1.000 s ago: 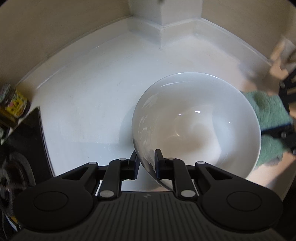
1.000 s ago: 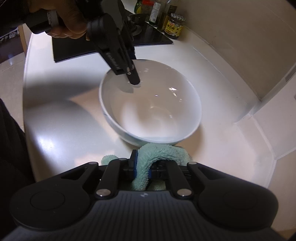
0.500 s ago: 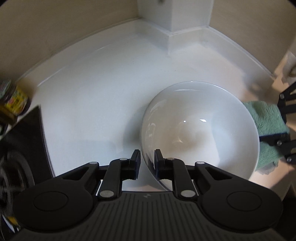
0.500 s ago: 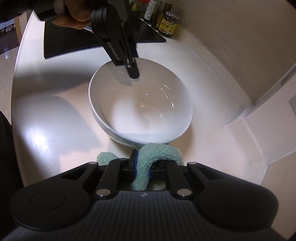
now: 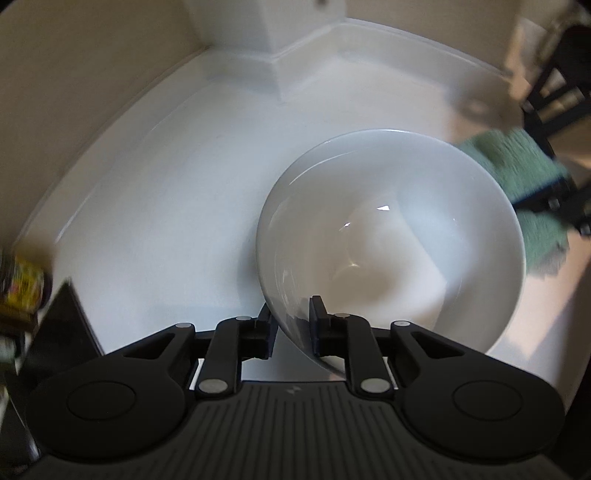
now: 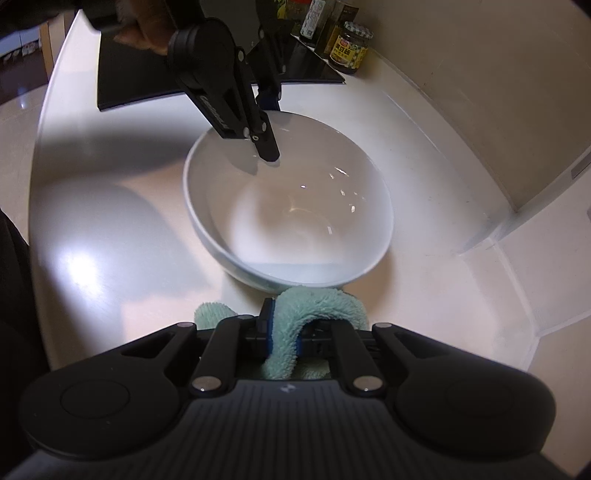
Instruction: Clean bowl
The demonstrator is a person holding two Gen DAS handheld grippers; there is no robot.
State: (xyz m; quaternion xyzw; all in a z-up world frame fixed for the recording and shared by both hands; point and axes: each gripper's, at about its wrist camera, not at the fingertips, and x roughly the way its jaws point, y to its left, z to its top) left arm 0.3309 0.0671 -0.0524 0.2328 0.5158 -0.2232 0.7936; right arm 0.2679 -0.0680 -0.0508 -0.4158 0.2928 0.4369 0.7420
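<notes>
Bowl: white bowl [image 6: 288,214] sits upright on the white counter [image 6: 110,258], near the corner.
Left gripper: left gripper [image 5: 291,325] pinches the bowl's rim, one finger inside, one outside.
Right gripper: right gripper [image 6: 291,332] is closed on a green cloth [image 6: 306,314], just beside the bowl's outer wall.
Behind: black cooktop [image 6: 122,74], a jar [image 6: 351,48] and bottles [image 6: 314,18].

Green cloth [image 6: 295,317] in right tool [image 6: 284,334], beside white bowl [image 6: 288,206].
</notes>
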